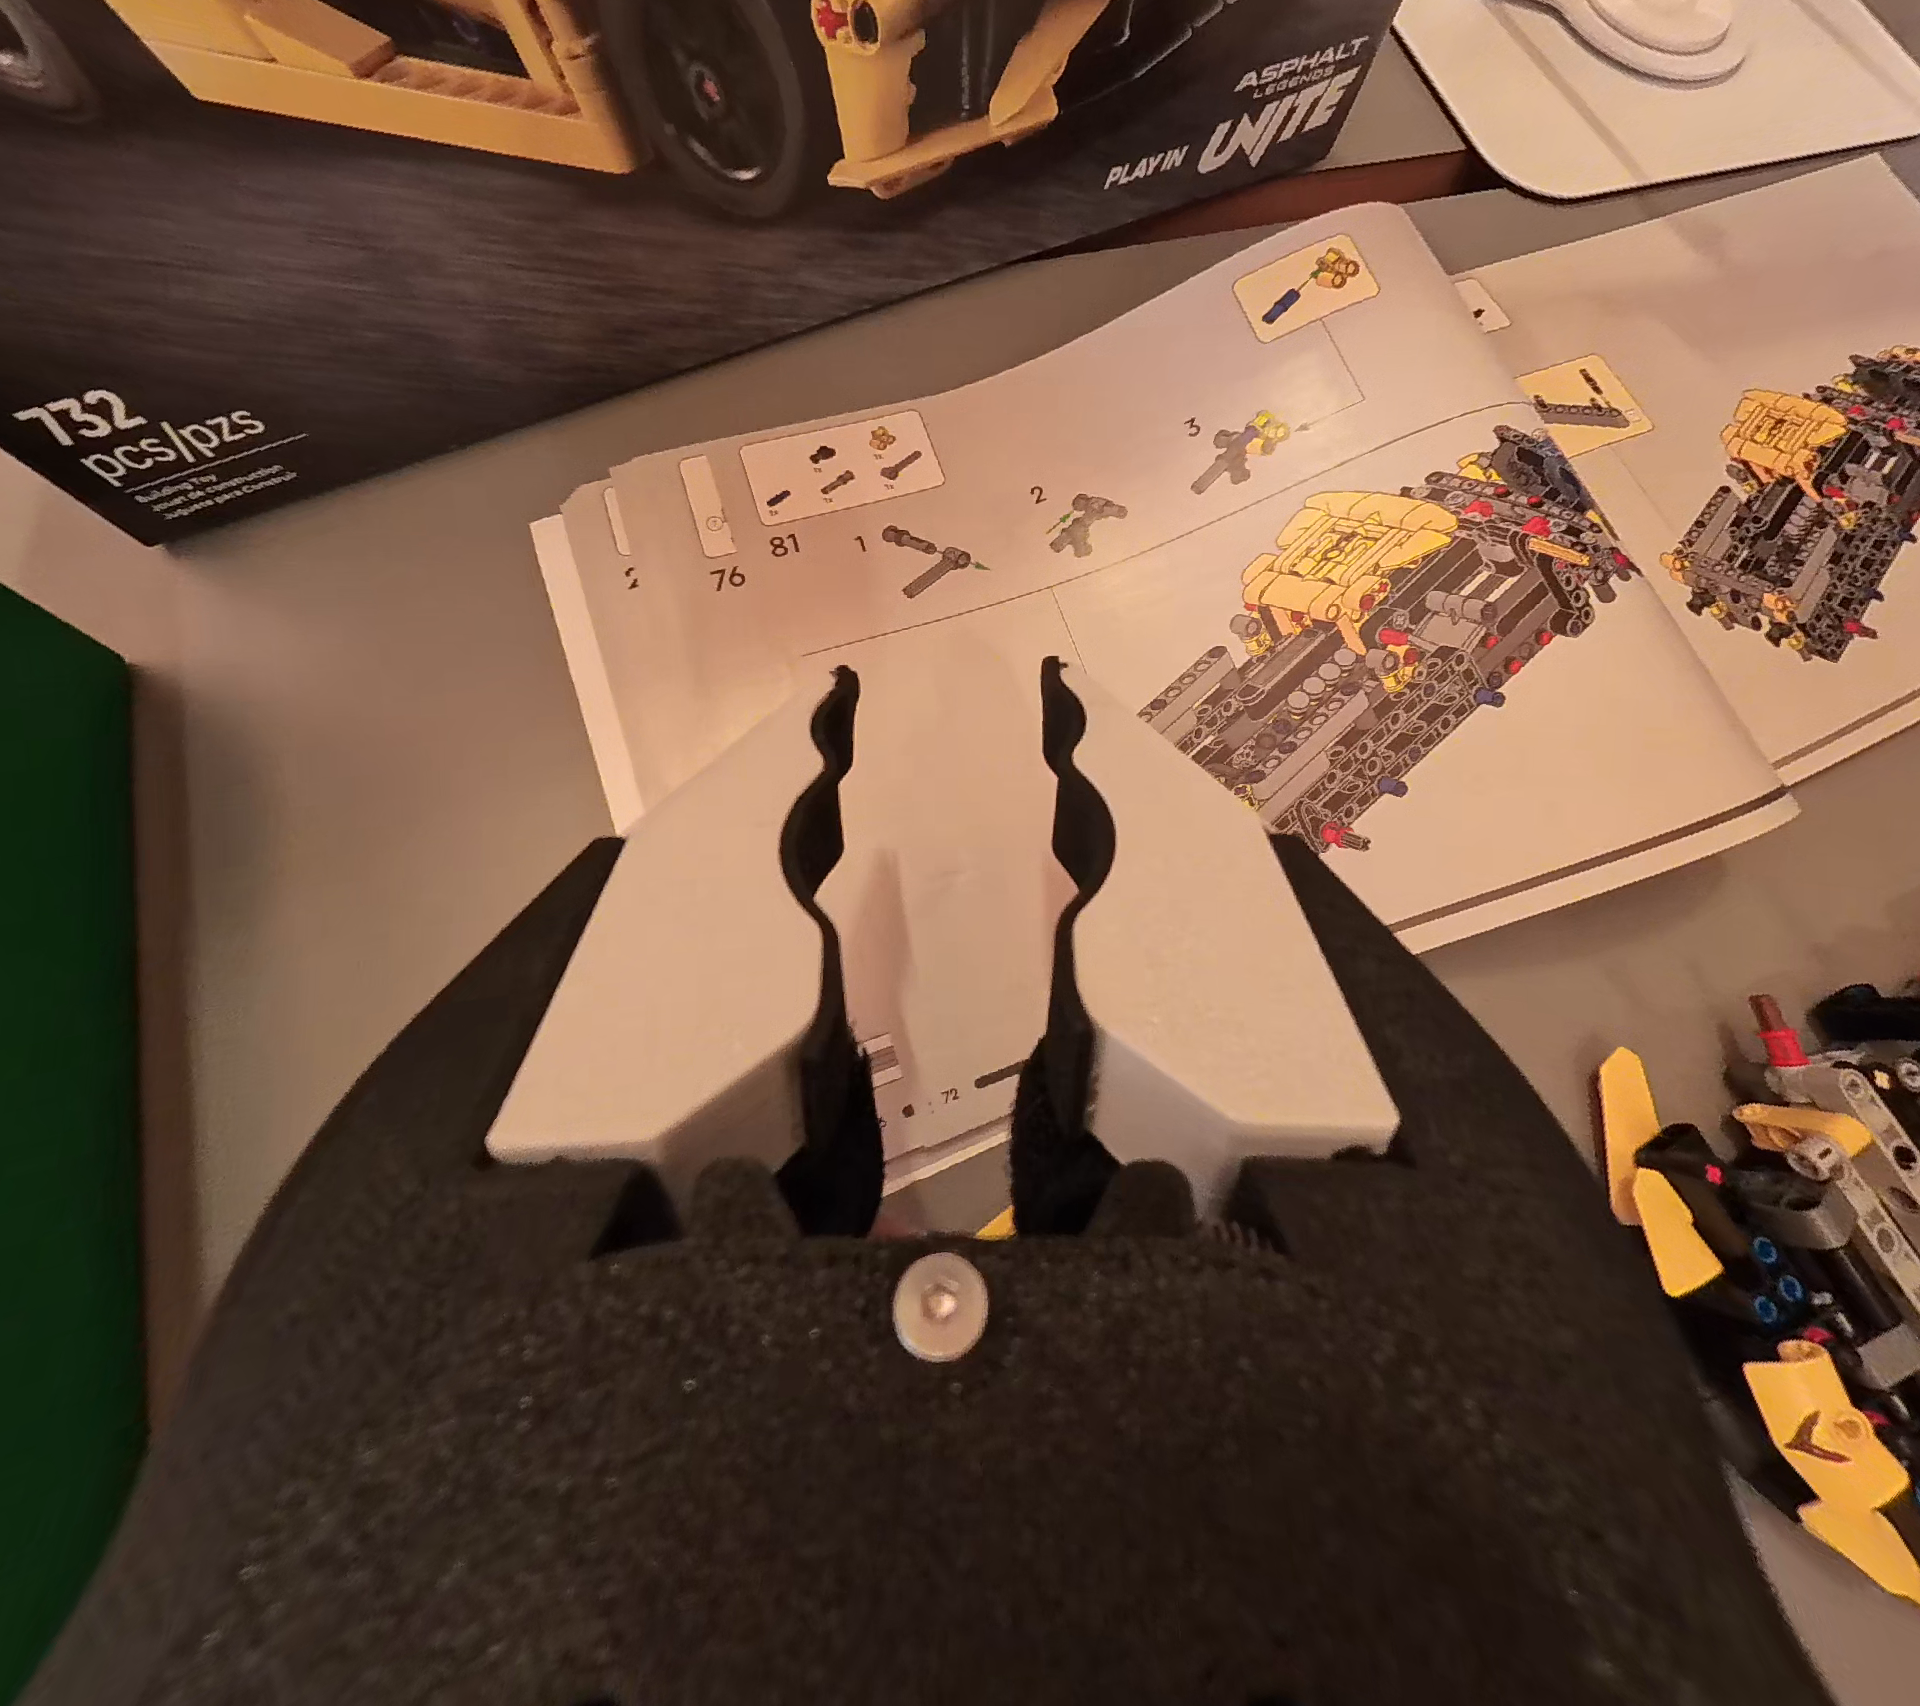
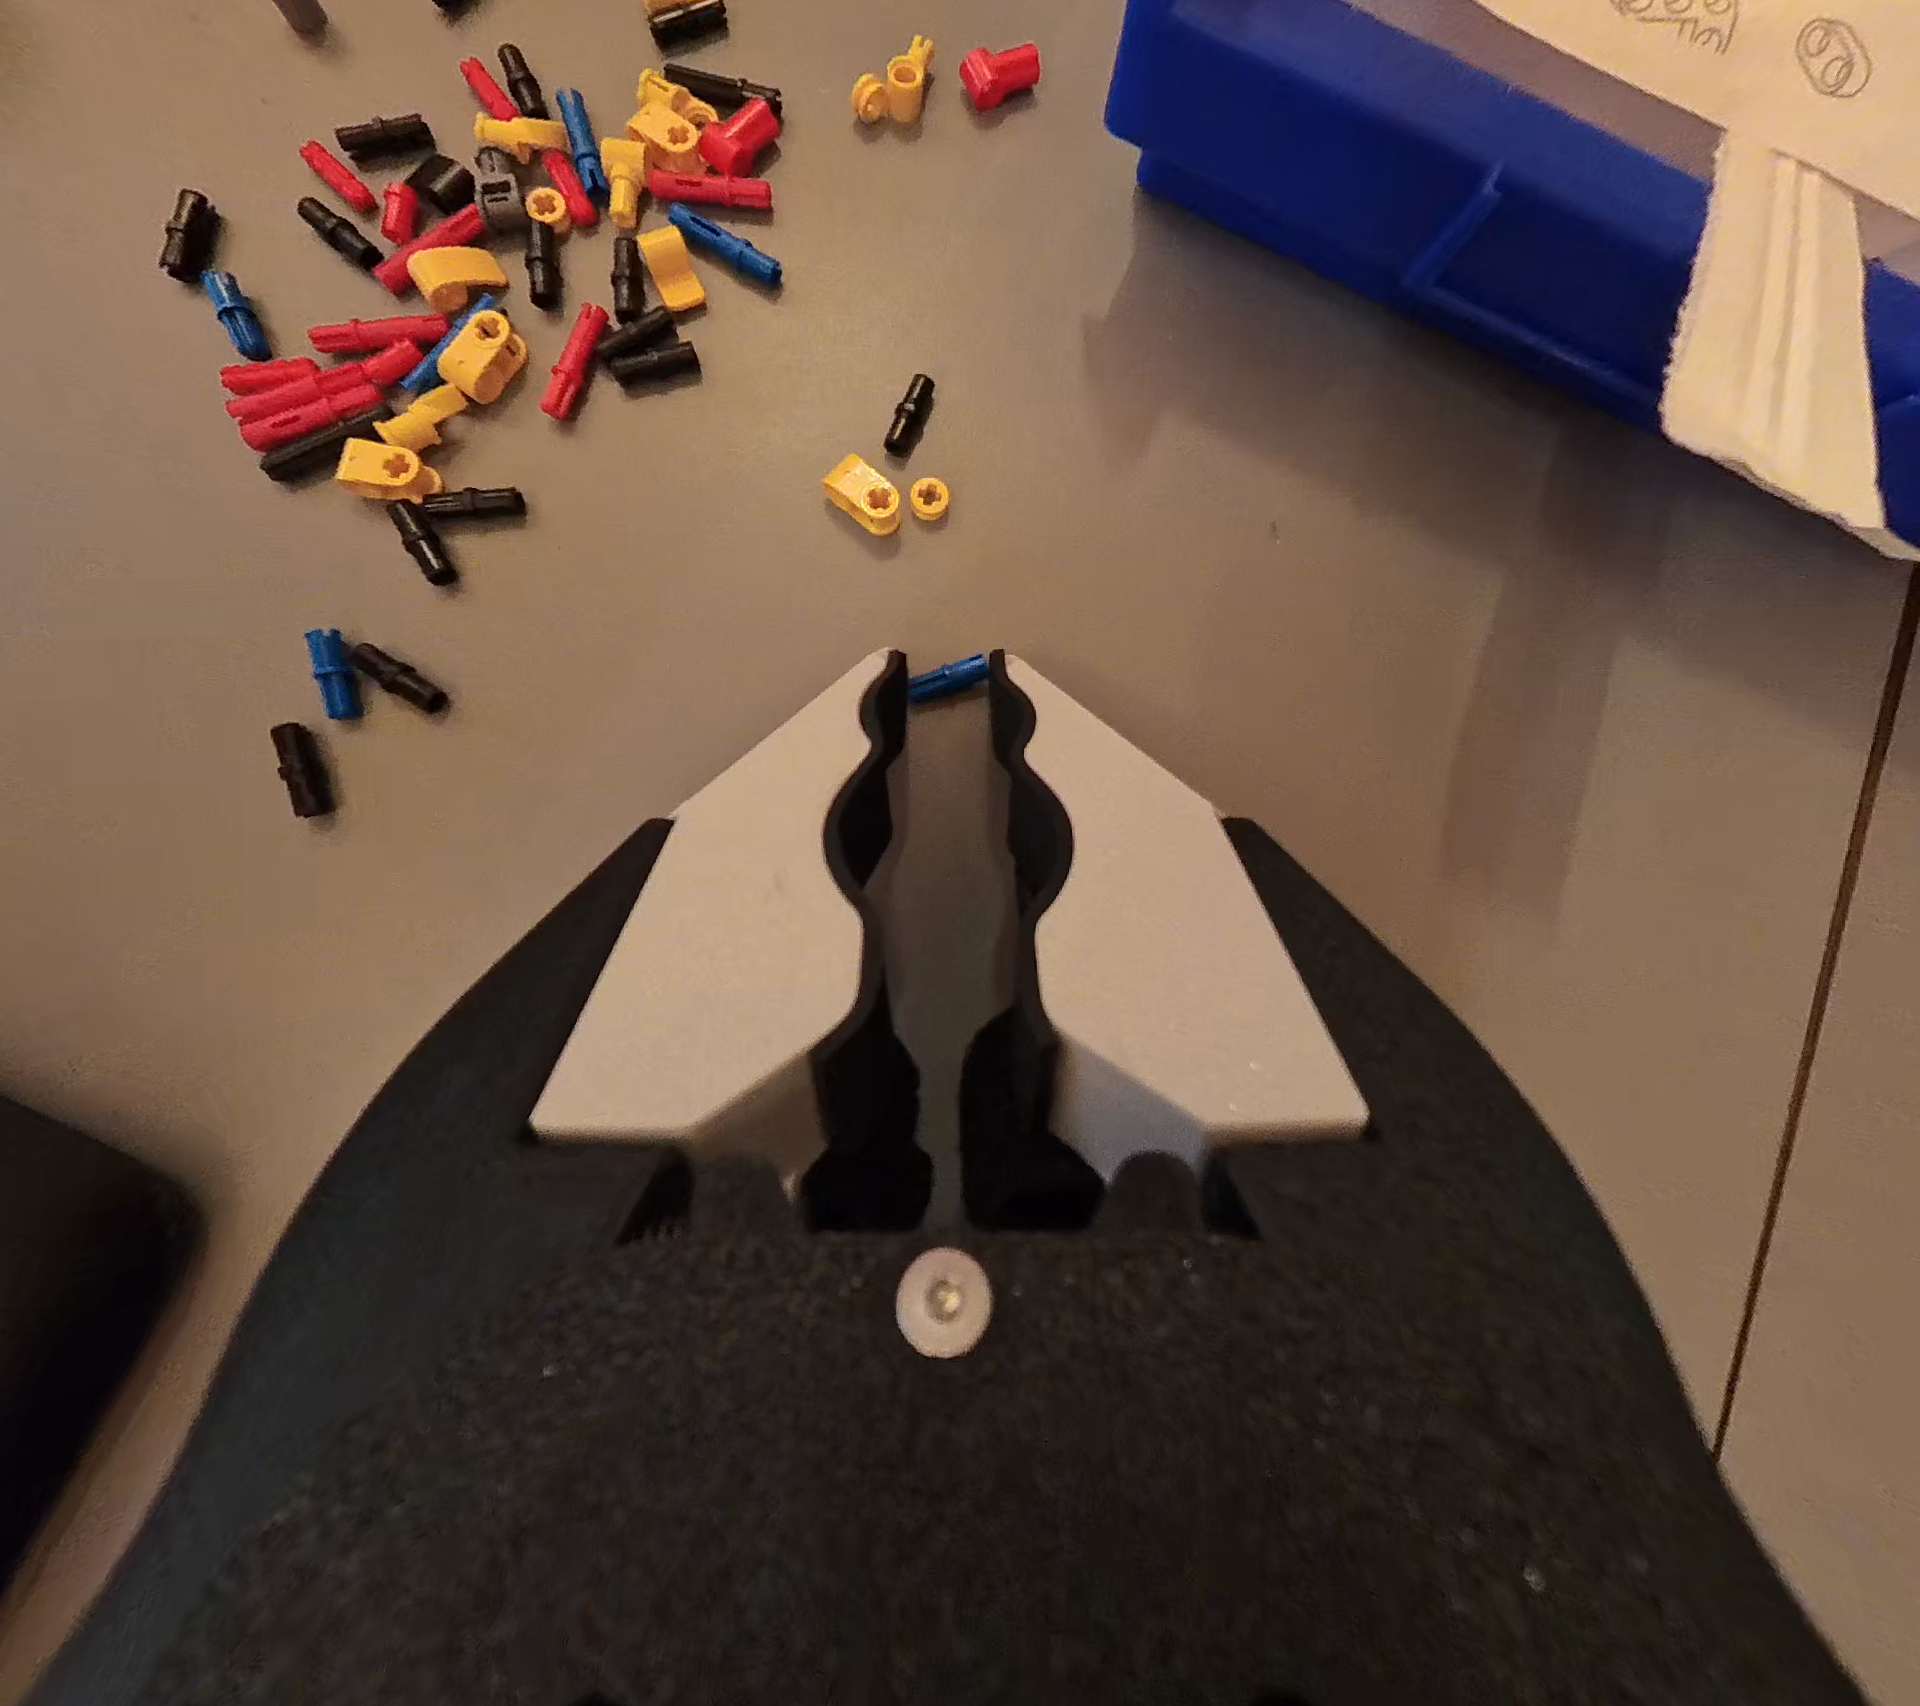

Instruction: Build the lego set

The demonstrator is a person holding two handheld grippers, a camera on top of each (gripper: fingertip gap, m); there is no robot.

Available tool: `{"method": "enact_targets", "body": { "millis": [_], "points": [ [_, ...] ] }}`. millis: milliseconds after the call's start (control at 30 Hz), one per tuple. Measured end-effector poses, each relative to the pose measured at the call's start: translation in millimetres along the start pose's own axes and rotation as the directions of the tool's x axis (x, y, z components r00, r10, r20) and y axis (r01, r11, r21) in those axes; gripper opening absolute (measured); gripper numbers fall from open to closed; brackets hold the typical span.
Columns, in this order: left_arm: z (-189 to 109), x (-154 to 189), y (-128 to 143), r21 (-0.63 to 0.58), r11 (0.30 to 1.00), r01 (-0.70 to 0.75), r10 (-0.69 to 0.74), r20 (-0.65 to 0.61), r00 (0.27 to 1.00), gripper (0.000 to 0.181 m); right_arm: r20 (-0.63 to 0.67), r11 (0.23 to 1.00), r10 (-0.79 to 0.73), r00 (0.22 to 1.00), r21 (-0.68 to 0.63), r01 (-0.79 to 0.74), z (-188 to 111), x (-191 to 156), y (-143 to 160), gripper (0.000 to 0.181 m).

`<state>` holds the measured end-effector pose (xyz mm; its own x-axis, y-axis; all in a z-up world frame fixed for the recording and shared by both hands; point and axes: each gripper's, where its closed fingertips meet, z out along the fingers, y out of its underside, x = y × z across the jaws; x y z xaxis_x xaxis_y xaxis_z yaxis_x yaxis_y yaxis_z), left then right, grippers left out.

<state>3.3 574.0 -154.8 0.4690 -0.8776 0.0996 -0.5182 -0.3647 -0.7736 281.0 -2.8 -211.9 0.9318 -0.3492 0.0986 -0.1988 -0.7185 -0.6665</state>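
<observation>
The right gripper (image 2: 948, 669) has its jaws drawn narrow around a small blue plastic connector pin (image 2: 945, 677), which lies crosswise between the tips; it looks pinched at both ends, though whether it is lifted clear of the grey surface (image 2: 1195, 617) cannot be told. The left gripper (image 1: 951, 674) has its jaws released and grasping nothing, hovering above the open paper instruction booklet (image 1: 1195, 513); behind the booklet lies the dark cardboard set box with a yellow car printed on it (image 1: 623, 98), and to the right, near the frame edge, sits the partly built yellow-and-black car model (image 1: 1766, 1241).

Beyond the right gripper lies a scattered heap of loose red, black, blue and yellow plastic pins and connectors (image 2: 468, 254); nearer sit 1 yellow connector (image 2: 862, 495), 1 small yellow round bush (image 2: 929, 499) and 1 black pin (image 2: 909, 413); a blue plastic bin holding torn paper bags (image 2: 1403, 150) stands at the upper right.

The risk, as I judge it: a round, smooth pin held endwise across narrow tips could pivot or shoot out if the squeeze slackens or tightens unevenly; it would then roll across the surface. Carrying it low could also nudge the 3 nearby pieces out of place.
</observation>
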Motion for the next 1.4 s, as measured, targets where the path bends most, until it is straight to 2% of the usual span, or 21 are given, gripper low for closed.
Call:
{"method": "enact_targets", "body": {
  "millis": [167, 200, 300, 433, 567, 633, 767, 867, 967, 1233, 1400],
  "points": [
    [2, -1, 1, -0.005, 1.0, -0.002, 0.002, 0.003, 1.0, 0.036, -0.026, 1.0, -0.023, 0.999, -0.003, 0.023, -2, -2, -5, 0.014],
    [2, -1, 2, -0.008, 1.0, -0.002, 0.002, 0.004, 1.0, 0.036, -0.014, 1.0, -0.023, 1.0, 0.019, 0.024, -5, -7, -13, 0.008],
    [3, 0, 3, -0.012, 1.0, -0.002, 0.002, 0.002, 1.0, 0.036, 0.081, 0.994, -0.066, 0.995, 0.088, 0.058, -14, -47, -47, 0.008],
    [4, 3, 3, -0.015, 1.0, -0.014, 0.014, 0.003, 1.0, 0.036, 0.079, 0.979, -0.189, 0.979, 0.086, 0.183, -14, -91, -69, 0.008],
    [6, 5, 5, -0.021, 1.0, -0.012, 0.012, -0.006, 1.0, 0.036, 0.279, 0.986, -0.127, 0.952, 0.144, 0.089, -19, -143, -89, 0.008],
    [8, 7, 7, -0.028, 1.0, -0.012, 0.012, -0.015, 1.0, 0.036, 0.321, 0.983, -0.127, 0.938, 0.166, 0.077, -21, -165, -96, 0.008],
    [13, 12, 11, -0.044, 0.999, -0.018, 0.016, -0.029, 0.999, 0.036, 0.391, 0.989, -0.128, 0.911, 0.12, 0.087, -12, -210, -86, 0.008],
    [14, 14, 11, -0.047, 0.999, -0.023, 0.021, -0.034, 0.999, 0.036, 0.398, 0.989, -0.144, 0.906, 0.066, 0.128, 1, -230, -69, 0.008],
    [15, 16, 12, -0.05, 0.998, -0.028, 0.027, -0.038, 0.999, 0.036, 0.386, 0.982, -0.185, 0.904, 0.049, 0.18, 10, -239, -62, 0.008],
    [13, 13, 10, -0.045, 0.999, -0.029, 0.028, -0.024, 0.999, 0.036, 0.453, 0.962, -0.267, 0.851, 0.074, 0.262, 23, -272, -73, 0.008],
    [12, 11, 11, -0.047, 0.999, -0.027, 0.026, -0.02, 0.999, 0.036, 0.457, 0.953, -0.292, 0.84, 0.069, 0.294, 32, -280, -75, 0.009]
  ]
}}
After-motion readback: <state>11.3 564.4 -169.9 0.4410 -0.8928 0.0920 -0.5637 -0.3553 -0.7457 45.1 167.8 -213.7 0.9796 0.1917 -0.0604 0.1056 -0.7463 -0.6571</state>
